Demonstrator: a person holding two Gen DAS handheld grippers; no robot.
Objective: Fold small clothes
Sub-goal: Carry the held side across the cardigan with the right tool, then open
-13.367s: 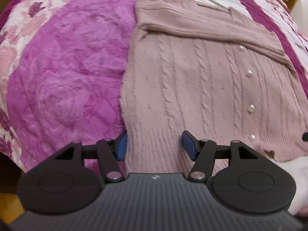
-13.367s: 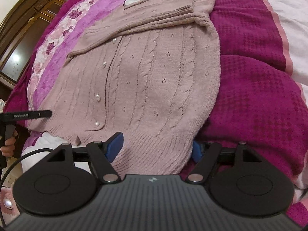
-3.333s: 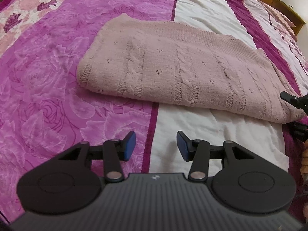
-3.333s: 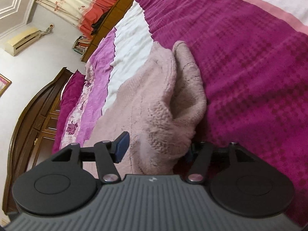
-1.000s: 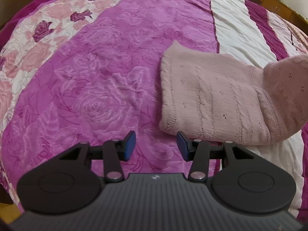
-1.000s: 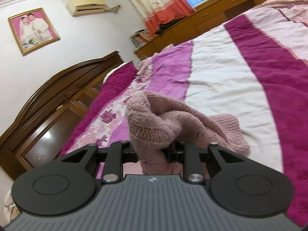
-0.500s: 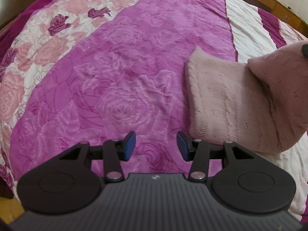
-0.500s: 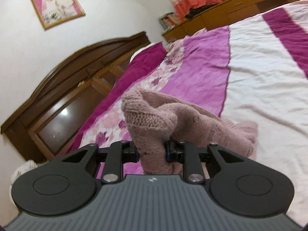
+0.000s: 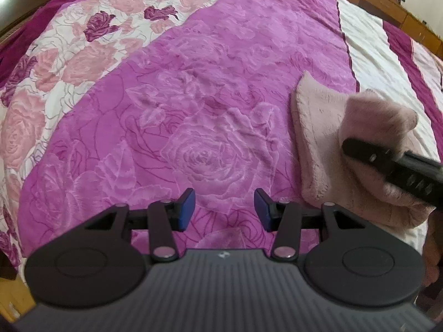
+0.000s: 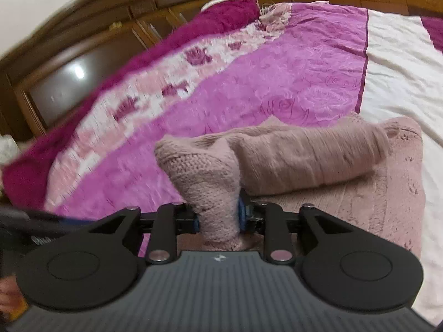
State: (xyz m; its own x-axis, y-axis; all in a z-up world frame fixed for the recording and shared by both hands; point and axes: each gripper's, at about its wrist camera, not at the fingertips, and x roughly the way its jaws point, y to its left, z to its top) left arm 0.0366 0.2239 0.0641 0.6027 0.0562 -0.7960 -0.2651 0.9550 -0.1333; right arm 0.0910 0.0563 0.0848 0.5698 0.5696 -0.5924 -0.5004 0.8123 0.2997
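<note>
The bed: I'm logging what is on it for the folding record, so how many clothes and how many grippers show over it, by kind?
Pink knitted sweater: 1, partly folded on the bedspread
Grippers: 2, the left gripper open and empty, the right gripper pinching a fold of the sweater
Total: 3

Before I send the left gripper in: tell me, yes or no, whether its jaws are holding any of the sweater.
No: the left gripper has open jaws with only the bedspread between them, and the pink sweater lies off to its right.
</note>
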